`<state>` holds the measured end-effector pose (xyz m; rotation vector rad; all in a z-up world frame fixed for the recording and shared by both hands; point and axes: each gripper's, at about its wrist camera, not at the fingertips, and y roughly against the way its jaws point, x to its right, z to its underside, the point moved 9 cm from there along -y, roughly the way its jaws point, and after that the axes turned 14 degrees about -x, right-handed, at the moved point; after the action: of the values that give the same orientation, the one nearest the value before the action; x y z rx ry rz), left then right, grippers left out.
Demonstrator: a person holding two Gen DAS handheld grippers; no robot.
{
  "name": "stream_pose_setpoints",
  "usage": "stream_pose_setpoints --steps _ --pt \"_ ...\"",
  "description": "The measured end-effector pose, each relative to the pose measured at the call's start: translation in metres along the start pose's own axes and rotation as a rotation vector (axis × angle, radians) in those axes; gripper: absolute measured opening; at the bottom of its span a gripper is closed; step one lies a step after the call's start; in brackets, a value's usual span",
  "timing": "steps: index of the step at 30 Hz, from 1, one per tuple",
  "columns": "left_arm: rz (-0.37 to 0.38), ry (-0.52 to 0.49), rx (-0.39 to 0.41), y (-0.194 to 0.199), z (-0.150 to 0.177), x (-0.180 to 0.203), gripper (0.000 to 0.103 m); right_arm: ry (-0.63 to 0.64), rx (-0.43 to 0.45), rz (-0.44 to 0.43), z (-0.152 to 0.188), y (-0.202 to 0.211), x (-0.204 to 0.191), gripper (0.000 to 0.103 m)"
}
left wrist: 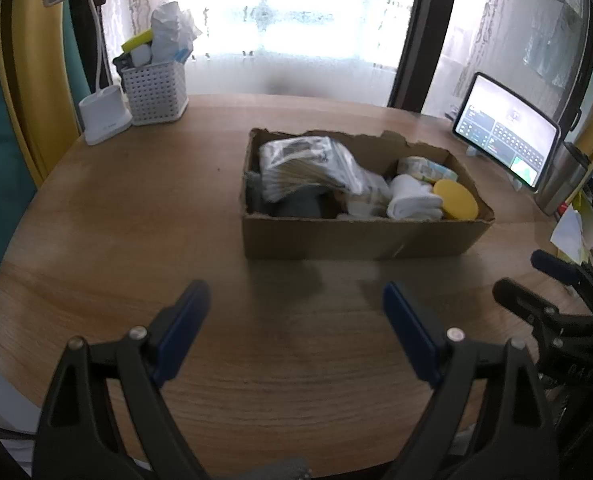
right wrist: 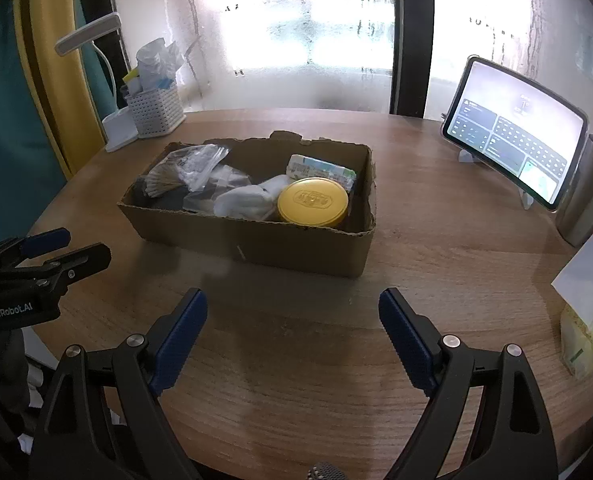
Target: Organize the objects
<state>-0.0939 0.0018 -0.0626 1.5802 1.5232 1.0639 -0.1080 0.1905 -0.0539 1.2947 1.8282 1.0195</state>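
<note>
The cardboard box [right wrist: 256,240] sits near the middle of the wooden counter [left wrist: 136,240], and much of what fills it is hard to make out: dark items under a clear plastic bag [right wrist: 194,168] at its left end cannot be identified, and the print on that bag is too blurred to read. At the box's right end a yellow round lid [right wrist: 312,200] carries an embossed oval logo whose letters are illegible; white rolled cloth [right wrist: 248,200] lies just left of it, and a pale printed packet [right wrist: 320,170] behind it is partly covered. Right of the box a tablet [right wrist: 512,152] on a stand shows a weather-style screen, its text too small to read. Nearer than the box, the left gripper [left wrist: 296,332] and right gripper [right wrist: 292,336] both hang with fingers spread wide, nothing between them. In the right wrist view the left gripper's body reads "GenRobot.AI". Far left of the box, a white perforated basket [left wrist: 154,92] holds crumpled items.
</note>
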Motion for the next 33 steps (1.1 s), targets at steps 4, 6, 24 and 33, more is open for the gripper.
stream_pose_setpoints --steps 4,6,24,33 --pt "-0.005 0.004 -0.013 -0.005 0.001 -0.002 0.090 0.002 -0.007 -0.001 0.000 -0.002 0.000 0.090" --pt "-0.004 0.005 -0.013 -0.005 0.001 -0.003 0.090 0.000 -0.010 -0.001 0.001 -0.003 0.000 0.090" --pt "0.008 0.011 -0.032 -0.010 0.002 -0.003 0.090 -0.002 -0.016 0.000 -0.001 -0.006 0.001 0.090" --pt "0.002 0.007 -0.035 -0.012 0.002 -0.004 0.090 -0.003 -0.023 0.002 -0.001 -0.009 0.002 0.090"
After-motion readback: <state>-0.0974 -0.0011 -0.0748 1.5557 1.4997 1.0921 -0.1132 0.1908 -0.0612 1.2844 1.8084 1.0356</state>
